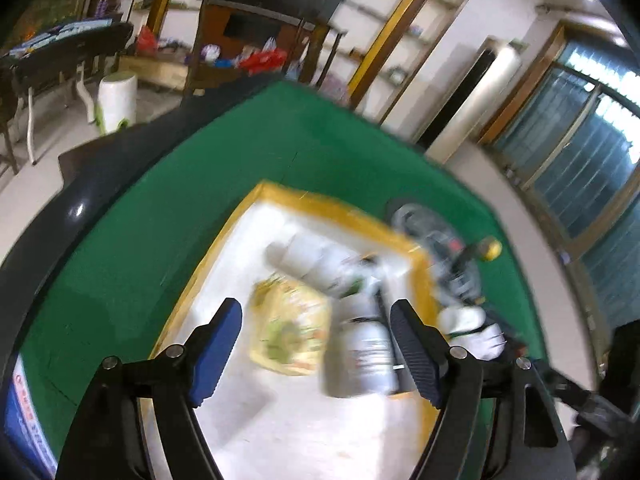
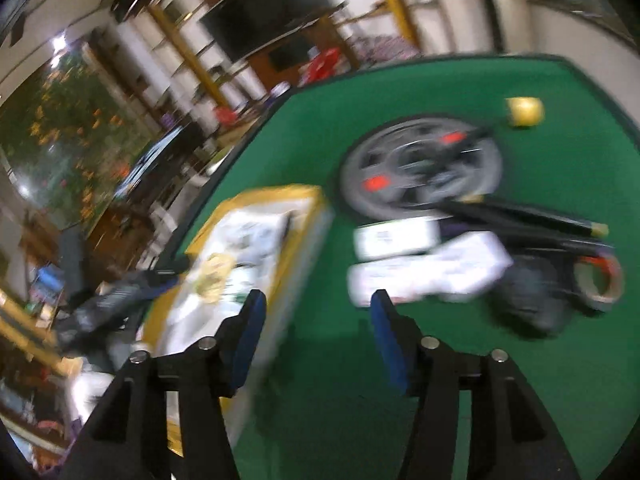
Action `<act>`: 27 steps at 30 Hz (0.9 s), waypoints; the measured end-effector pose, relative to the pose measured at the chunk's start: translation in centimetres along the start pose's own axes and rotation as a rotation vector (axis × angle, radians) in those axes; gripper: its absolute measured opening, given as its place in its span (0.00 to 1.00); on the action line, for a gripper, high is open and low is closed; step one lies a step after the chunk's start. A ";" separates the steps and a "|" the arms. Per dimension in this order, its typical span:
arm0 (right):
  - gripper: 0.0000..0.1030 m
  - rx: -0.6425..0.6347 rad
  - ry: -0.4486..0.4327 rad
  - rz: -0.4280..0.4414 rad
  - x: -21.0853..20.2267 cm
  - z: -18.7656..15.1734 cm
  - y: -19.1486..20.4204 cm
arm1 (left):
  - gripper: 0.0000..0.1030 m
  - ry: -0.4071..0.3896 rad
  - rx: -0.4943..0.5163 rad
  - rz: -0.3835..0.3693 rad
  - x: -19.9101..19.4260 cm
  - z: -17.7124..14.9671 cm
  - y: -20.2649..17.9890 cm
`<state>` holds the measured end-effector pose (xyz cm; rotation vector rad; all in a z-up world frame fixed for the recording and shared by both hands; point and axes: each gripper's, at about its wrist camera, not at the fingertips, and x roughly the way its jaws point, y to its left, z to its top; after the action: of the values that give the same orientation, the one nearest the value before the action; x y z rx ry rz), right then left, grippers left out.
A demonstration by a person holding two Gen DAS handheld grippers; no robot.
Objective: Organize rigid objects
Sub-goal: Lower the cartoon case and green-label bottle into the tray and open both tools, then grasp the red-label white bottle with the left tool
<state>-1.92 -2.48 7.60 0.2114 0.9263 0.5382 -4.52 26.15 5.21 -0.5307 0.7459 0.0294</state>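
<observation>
A white box with yellow-taped rim (image 1: 344,208) sits on the green table (image 1: 200,216). Inside lie a yellow packet (image 1: 288,328), a white bottle (image 1: 312,256) and a grey-labelled can (image 1: 360,356). My left gripper (image 1: 316,320) is open above the box, over the packet and can. In the right wrist view the box (image 2: 296,240) is at the left; my right gripper (image 2: 316,304) is open and empty above the green cloth beside it. White cartons (image 2: 424,268) lie just ahead of it. Both views are blurred.
A grey wheel disc (image 2: 420,168), a black rod (image 2: 532,220), a tape roll (image 2: 596,280) and a yellow cap (image 2: 524,112) lie right of the box. The table's dark rim (image 1: 80,200) curves at the left. Furniture and shelves stand behind.
</observation>
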 end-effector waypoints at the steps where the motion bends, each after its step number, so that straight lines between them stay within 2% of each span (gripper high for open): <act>1: 0.59 0.023 -0.025 -0.021 -1.0 -0.2 -1.4 | 0.78 -0.020 0.017 -0.013 -0.9 0.0 -0.9; 3: 0.60 0.078 -0.075 -0.065 -2.7 -0.4 -4.4 | 0.79 -0.042 0.072 -0.030 -2.5 -0.1 -3.1; 5: 0.60 0.125 -0.107 -0.103 -3.5 -0.4 -7.1 | 0.82 -0.026 0.133 -0.042 -3.0 -0.6 -5.8; 8: 0.60 0.182 -0.160 -0.153 -4.3 -0.6 -10.6 | 0.82 0.059 0.205 -0.081 -1.8 -1.9 -9.2; 11: 0.60 0.213 -0.193 -0.186 -4.1 -0.8 -12.8 | 0.82 0.144 0.229 -0.088 0.4 -2.9 -11.5; 15: 0.60 0.236 -0.215 -0.193 -3.7 -1.3 -14.9 | 0.82 0.195 0.271 -0.081 2.6 -3.8 -15.0; 18: 0.60 0.276 -0.217 -0.189 -3.7 -1.8 -16.4 | 0.82 0.214 0.341 -0.045 4.4 -4.4 -17.3; 20: 0.60 0.317 -0.221 -0.154 -3.8 -1.9 -17.2 | 0.82 0.244 0.399 -0.013 6.2 -5.0 -18.8; 23: 0.60 0.337 -0.220 -0.136 -3.9 -2.0 -17.8 | 0.82 0.261 0.516 0.087 8.7 -6.4 -19.8; 27: 0.61 0.358 -0.214 -0.109 -3.8 -2.1 -18.0 | 0.82 0.259 0.634 0.174 11.1 -8.0 -20.8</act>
<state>0.88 -19.89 1.90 0.5287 0.8141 0.2391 2.94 2.57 2.39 0.1397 0.9979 -0.1134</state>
